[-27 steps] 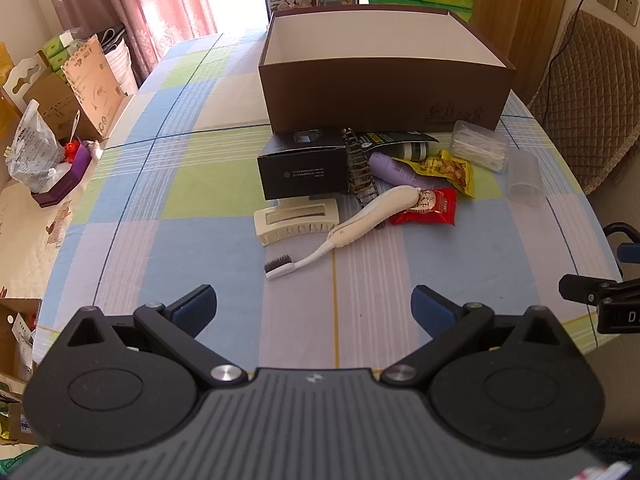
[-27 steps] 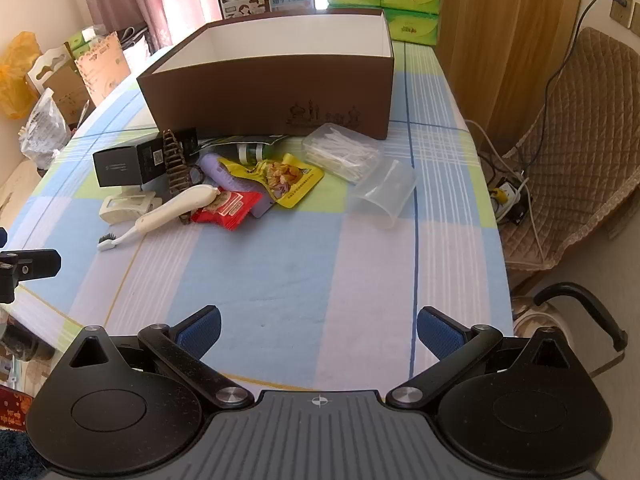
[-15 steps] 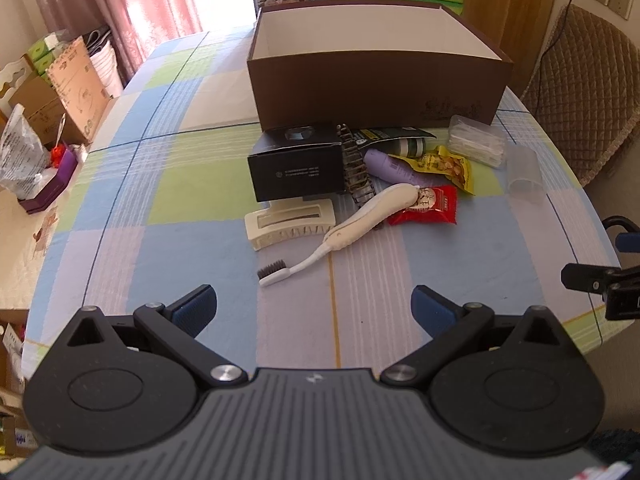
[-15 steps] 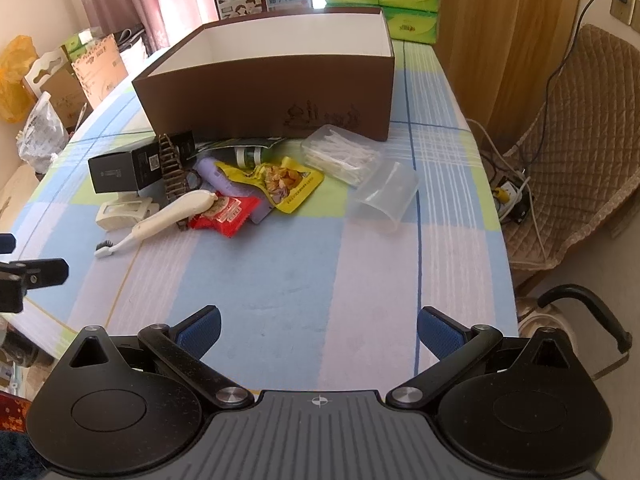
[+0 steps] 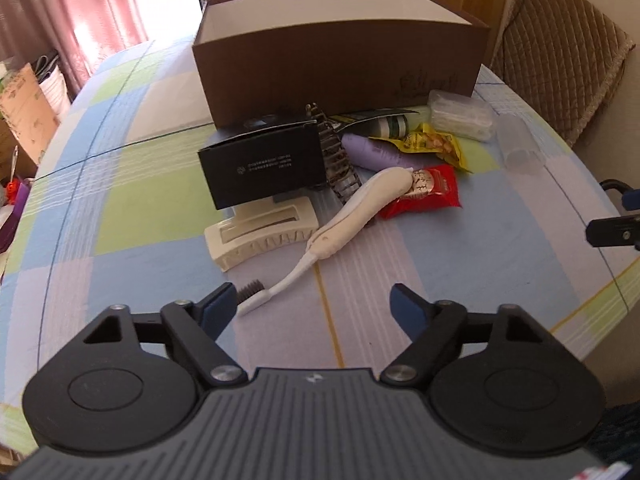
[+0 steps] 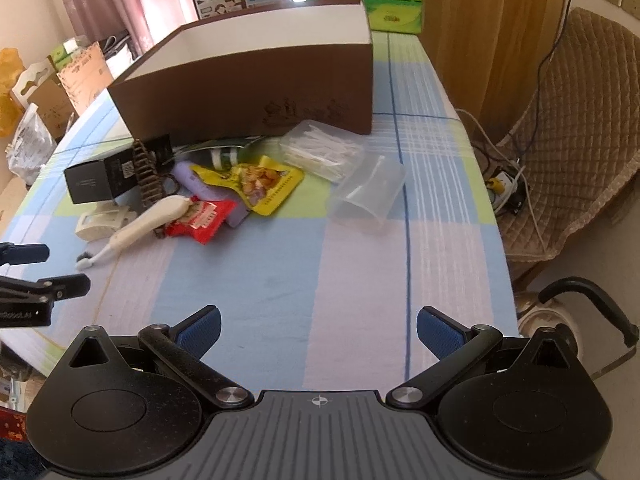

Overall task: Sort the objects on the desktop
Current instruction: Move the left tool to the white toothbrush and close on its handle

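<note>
Left claw (image 5: 316, 304) nearer toothbrush (image 5: 336, 228), agape.

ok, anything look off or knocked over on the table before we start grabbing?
Mostly just clutter. The clear plastic cup lies on its side near the swab box. The black carton sits tilted, propped on the cream clip. The toothbrush rests across the red snack packet. Nothing looks spilled or broken.

bench (image 5: 132, 200) under a checked cloth, brown open box (image 5: 340, 68) at the back, black carton (image 5: 264, 168), white toothbrush (image 5: 344, 220), red snack packet (image 5: 432, 192), clear cup (image 6: 370, 192) in front
</note>
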Motion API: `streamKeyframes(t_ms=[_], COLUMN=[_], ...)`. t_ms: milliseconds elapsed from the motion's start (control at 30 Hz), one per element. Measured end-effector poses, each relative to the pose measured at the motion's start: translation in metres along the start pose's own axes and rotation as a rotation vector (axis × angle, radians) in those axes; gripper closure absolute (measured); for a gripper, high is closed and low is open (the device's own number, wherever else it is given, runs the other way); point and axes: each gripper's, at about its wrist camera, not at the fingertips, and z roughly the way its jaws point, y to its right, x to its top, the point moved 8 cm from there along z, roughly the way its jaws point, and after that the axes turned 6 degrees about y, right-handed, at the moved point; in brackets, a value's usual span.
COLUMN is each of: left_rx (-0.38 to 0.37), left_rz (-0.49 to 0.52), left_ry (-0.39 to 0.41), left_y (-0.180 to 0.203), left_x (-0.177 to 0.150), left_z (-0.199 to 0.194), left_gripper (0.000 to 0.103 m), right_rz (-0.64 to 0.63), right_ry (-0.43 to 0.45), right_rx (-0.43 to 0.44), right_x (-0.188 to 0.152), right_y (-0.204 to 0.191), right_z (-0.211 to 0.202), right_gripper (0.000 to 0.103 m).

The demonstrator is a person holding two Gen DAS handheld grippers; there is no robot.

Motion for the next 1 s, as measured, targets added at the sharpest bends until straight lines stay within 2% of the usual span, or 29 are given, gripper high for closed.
streamKeyframes(t_ms=[133,200,433,533,567,633,700,833,1000], left_rx=[-0.009,-0.016,-0.053,-0.077,-0.086,-0.104,-0.147,-0.212,-0.199], left_rz=[0.042,0.060,0.090,0.086,0.083,0.079,0.079,0.081,0.073], left_ry=[-0.002,-0.005,-0.030,-0.050,-0.059,-0.064,-0.081,-0.098,-0.086], left_y=[0.000,0.000,0.001,0.002,0.003,0.004,0.009,0.022,0.028], left_x=[0.002,0.004,0.007,0.007,0.006,0.005,0.004,0.000,0.009], left_z=[0.016,0.023,0.048,0.055,0.057,0.057,0.054,0.046,0.049], left_gripper=[0.030,0.038,0.054,0.062,0.068,0.071,0.079,0.081,0.080], right_rz=[0.012,0.016,0.029,0.038,0.042,0.048,0.057,0.068,0.066], right_ry=[-0.013,-0.018,-0.042,-0.050,-0.052,-0.056,-0.061,-0.067,-0.072], right_rx=[-0.012,-0.019,-0.031,-0.037,-0.038,-0.042,-0.047,-0.050,-0.044], right_x=[-0.001,-0.001,0.000,0.001,0.000,0.001,0.000,-0.001,-0.002], right_y=[0.007,0.010,0.018,0.022,0.024,0.027,0.031,0.035,0.036], right_z=[0.005,0.007,0.017,0.020,0.020,0.022,0.023,0.026,0.027], right_gripper=[0.002,0.002,0.002,0.002,0.002,0.002,0.002,0.002,0.002])
